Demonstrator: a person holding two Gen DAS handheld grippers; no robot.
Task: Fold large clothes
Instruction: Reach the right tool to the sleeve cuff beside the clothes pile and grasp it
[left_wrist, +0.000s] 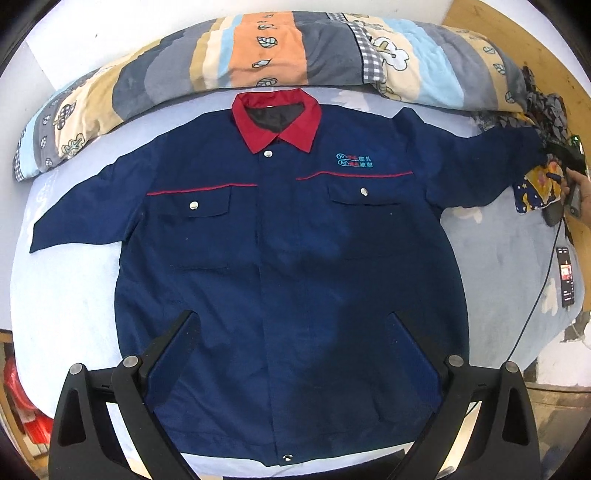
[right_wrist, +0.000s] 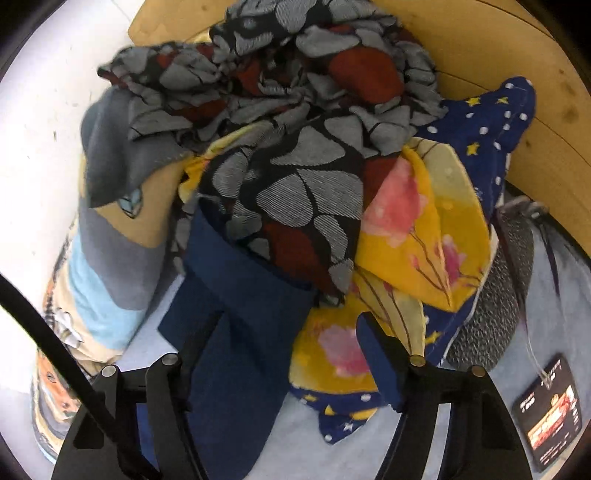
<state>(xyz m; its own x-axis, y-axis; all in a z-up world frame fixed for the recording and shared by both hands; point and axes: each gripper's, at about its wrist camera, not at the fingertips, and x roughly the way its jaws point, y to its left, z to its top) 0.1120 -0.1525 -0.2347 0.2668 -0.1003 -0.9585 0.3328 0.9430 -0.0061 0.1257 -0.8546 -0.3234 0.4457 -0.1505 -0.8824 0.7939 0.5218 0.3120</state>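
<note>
A large navy work jacket with a red collar lies face up and spread flat on the bed. My left gripper hovers over its lower half, open and empty. My right gripper shows at the far right by the cuff of the jacket's right-hand sleeve. In the right wrist view that navy sleeve end lies between the fingers of my right gripper, which is open. The cuff's tip runs under a pile of clothes.
A striped quilt lies rolled along the head of the bed. A pile of patterned clothes sits by the wooden headboard. A phone with a cable lies on the light blue sheet at the right edge.
</note>
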